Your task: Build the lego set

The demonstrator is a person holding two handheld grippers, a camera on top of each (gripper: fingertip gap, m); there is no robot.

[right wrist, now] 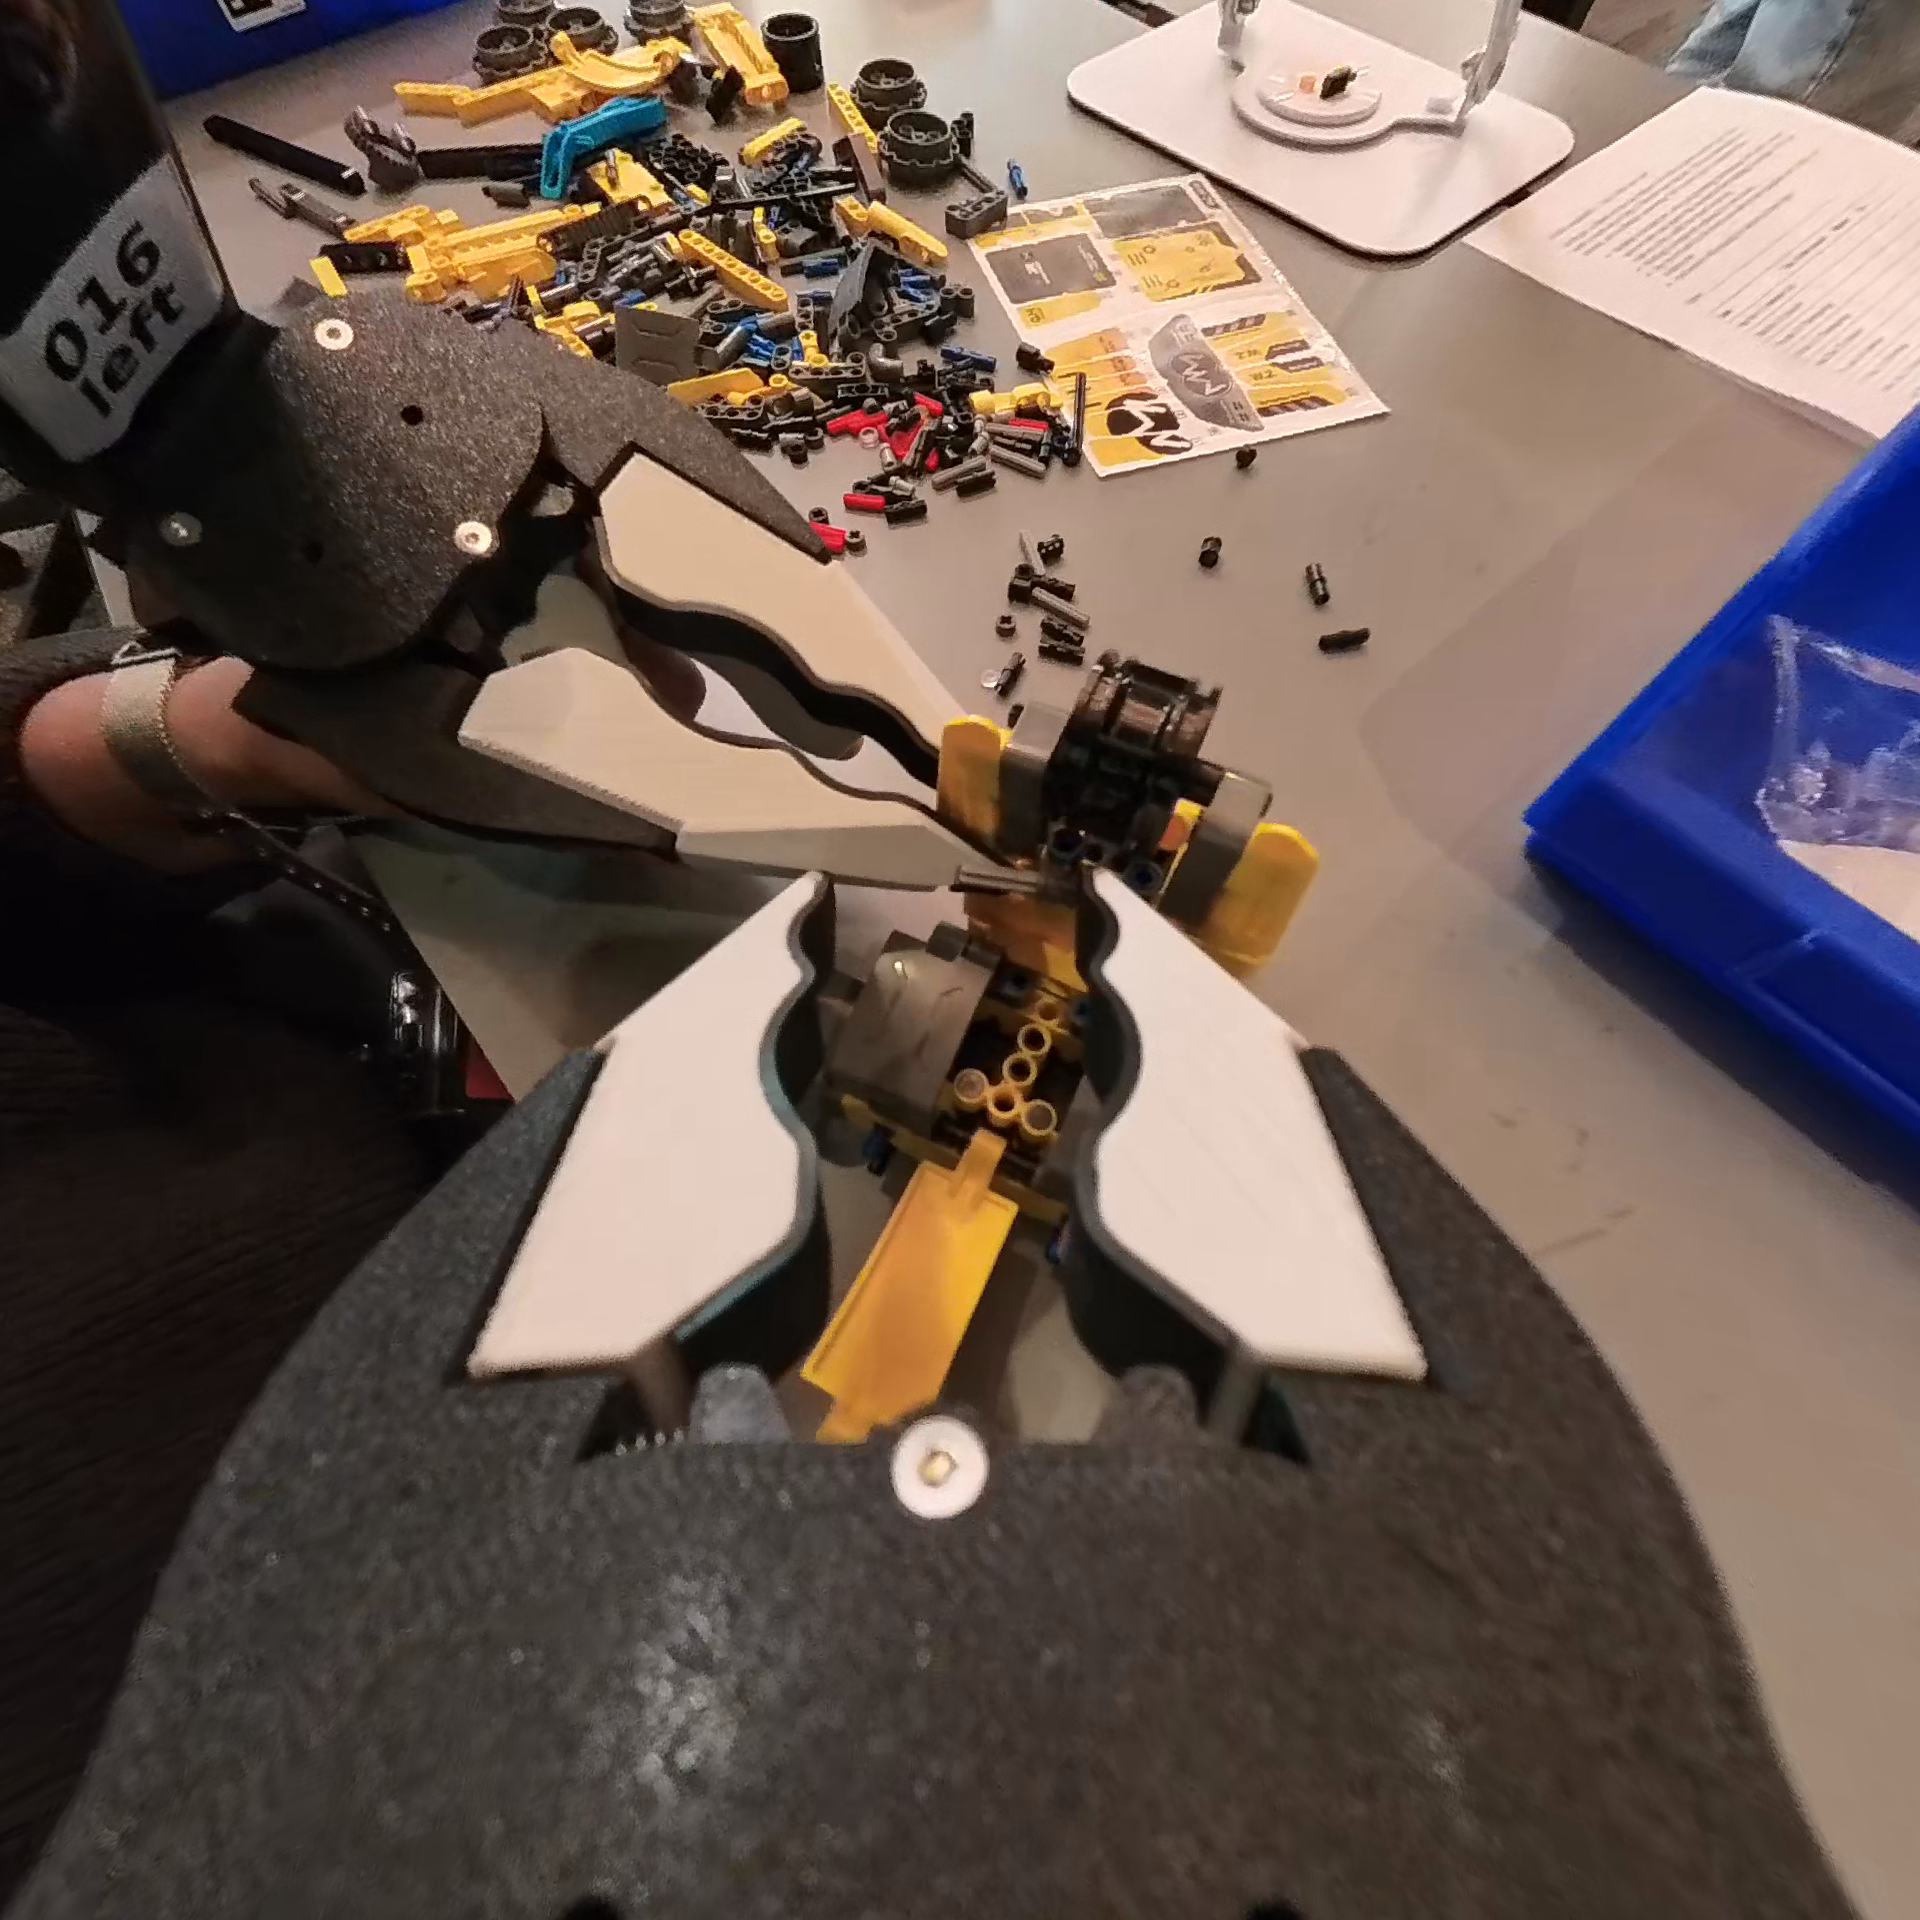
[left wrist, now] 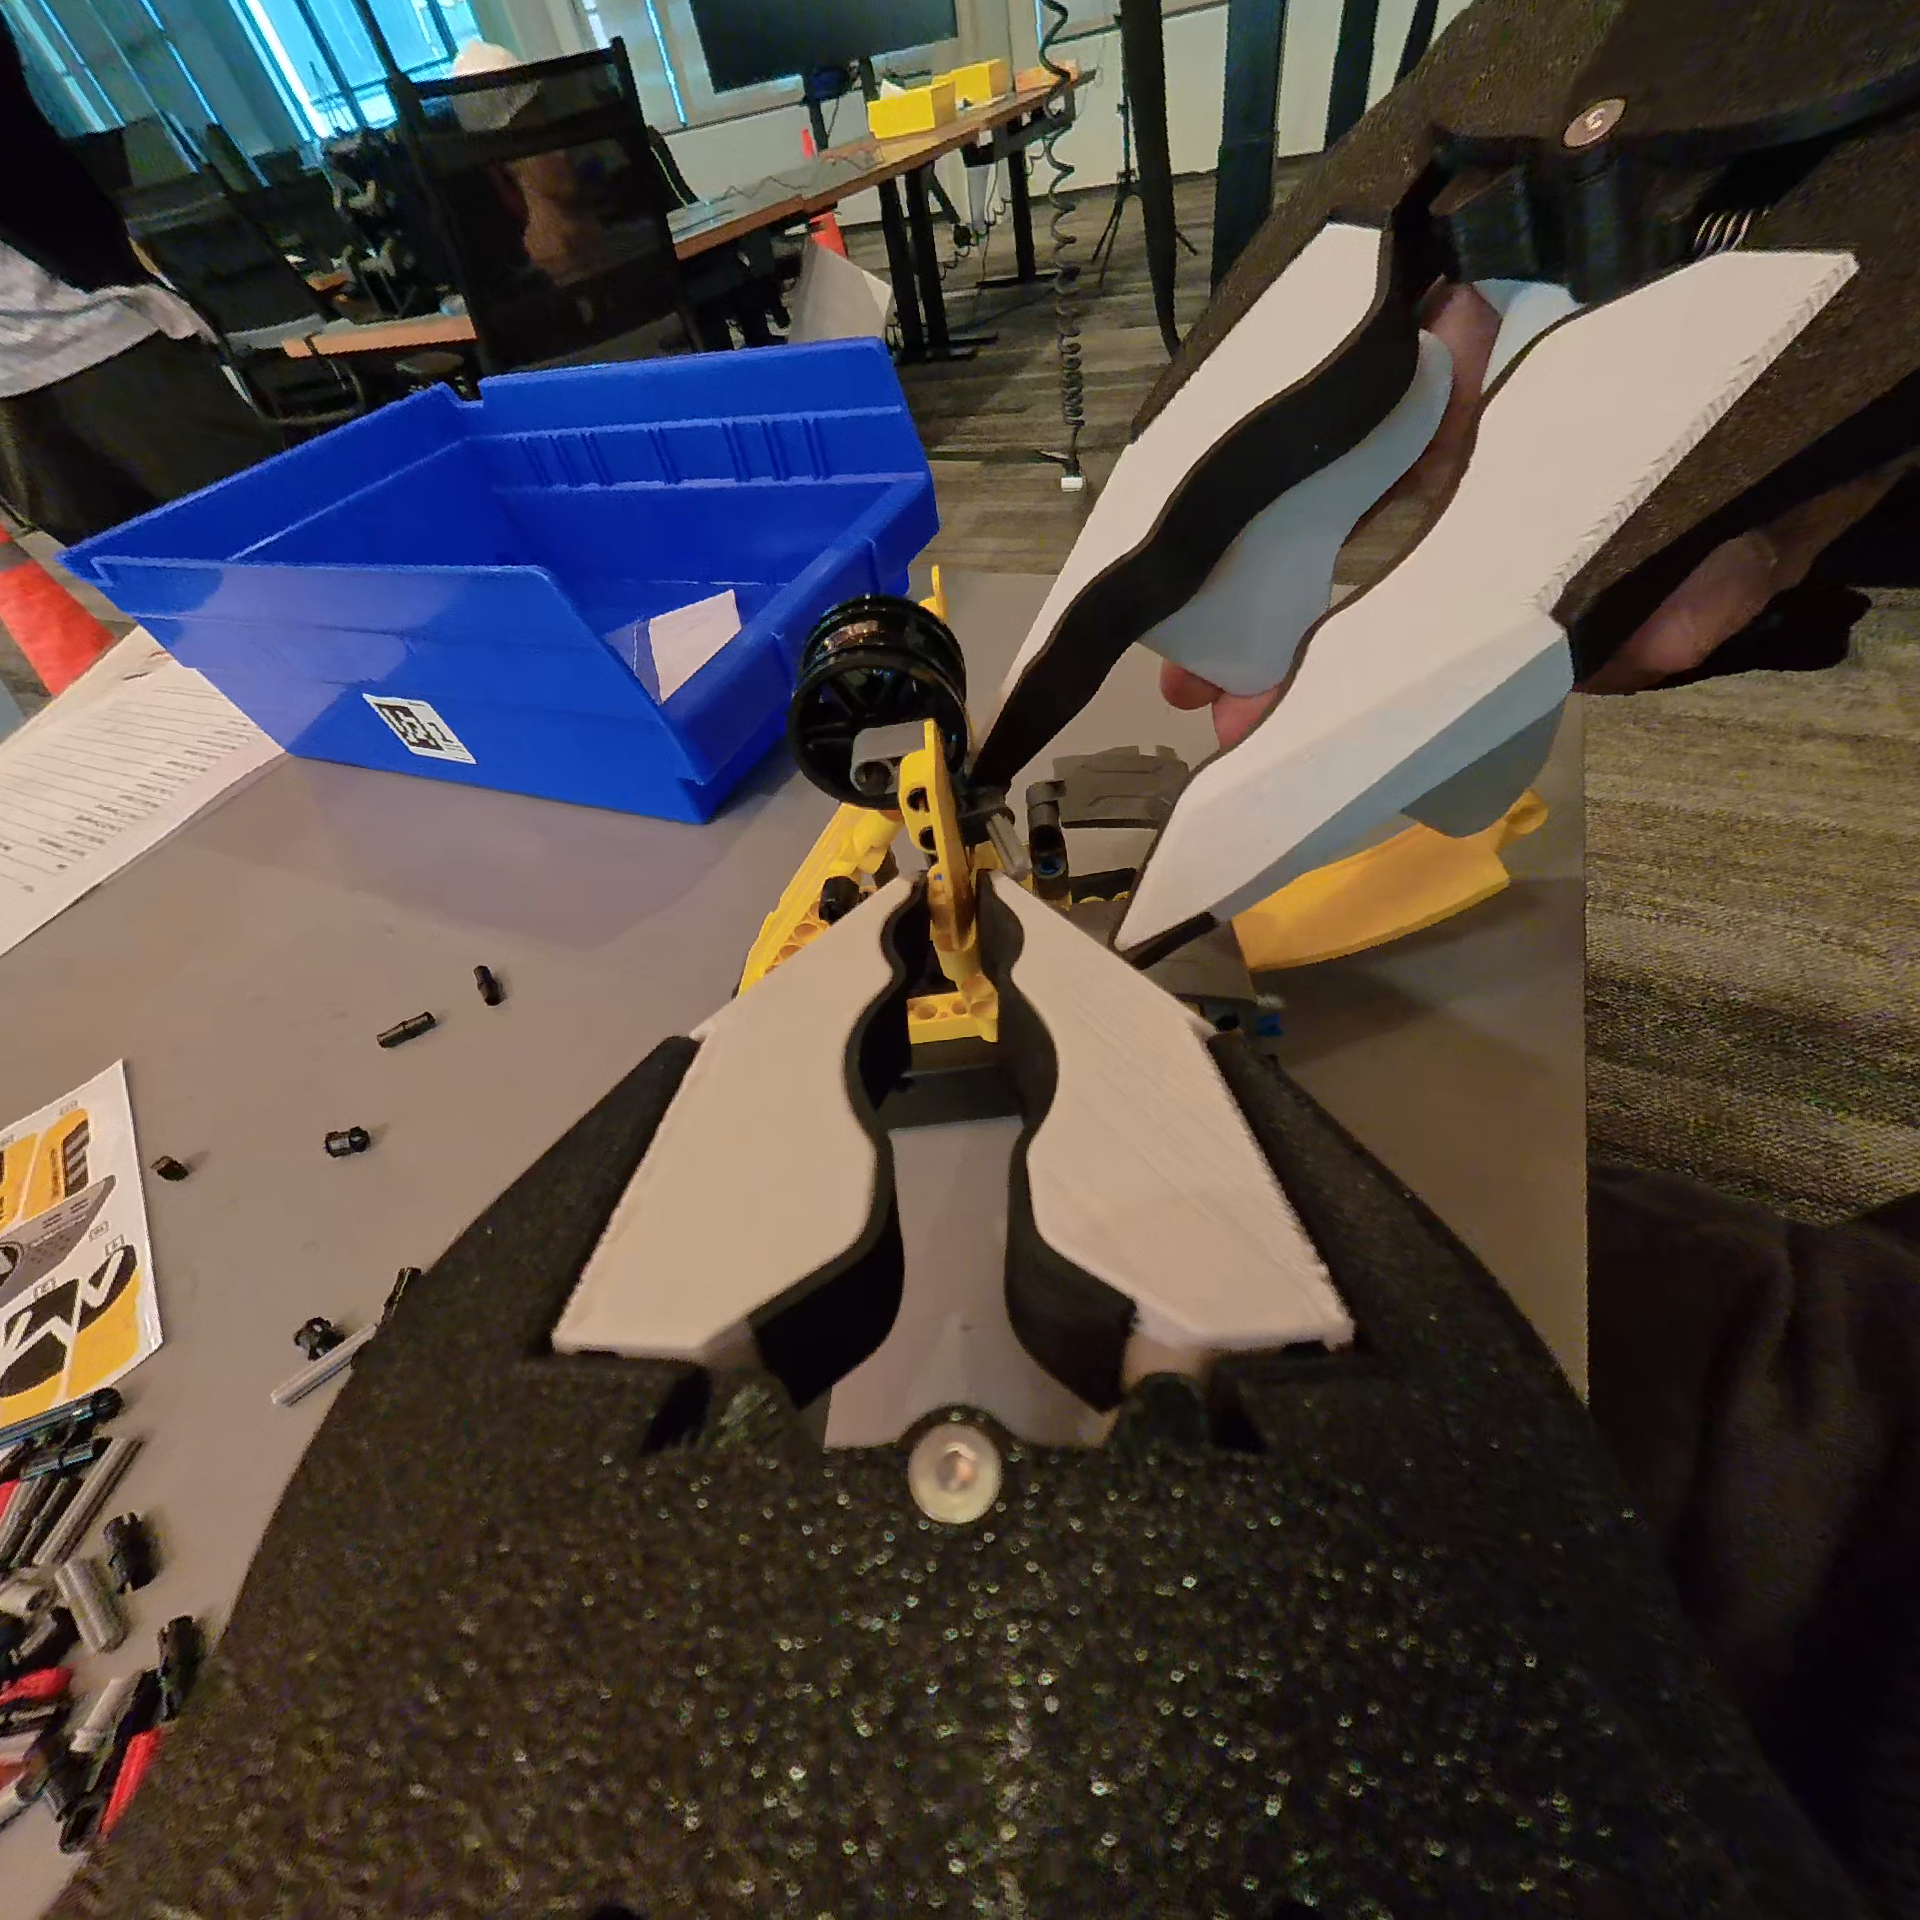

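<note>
A partly built yellow and black brick model (left wrist: pixel 1371 894) stands on the grey table (left wrist: pixel 520 914). A black wheel rim (left wrist: pixel 873 707) sits at its top. My left gripper (left wrist: pixel 954 883) is shut on an upright yellow beam (left wrist: pixel 940 821) of the model. It also shows in the right wrist view (right wrist: pixel 961 831), coming in from the left. My right gripper (right wrist: pixel 958 883) is open, its jaws apart on either side of the model's body (right wrist: pixel 997 1081). In the left wrist view the right gripper (left wrist: pixel 1055 860) reaches down from the upper right. One of its fingertips (left wrist: pixel 982 774) touches a dark pin beside the beam.
A blue bin (left wrist: pixel 499 582) stands behind the model and shows at the right in the other view (right wrist: pixel 1766 831). A pile of loose parts (right wrist: pixel 727 260), a sticker sheet (right wrist: pixel 1174 332), printed pages (right wrist: pixel 1714 239) and a white stand (right wrist: pixel 1320 135) lie beyond. Small black pins (left wrist: pixel 405 1029) are scattered nearby.
</note>
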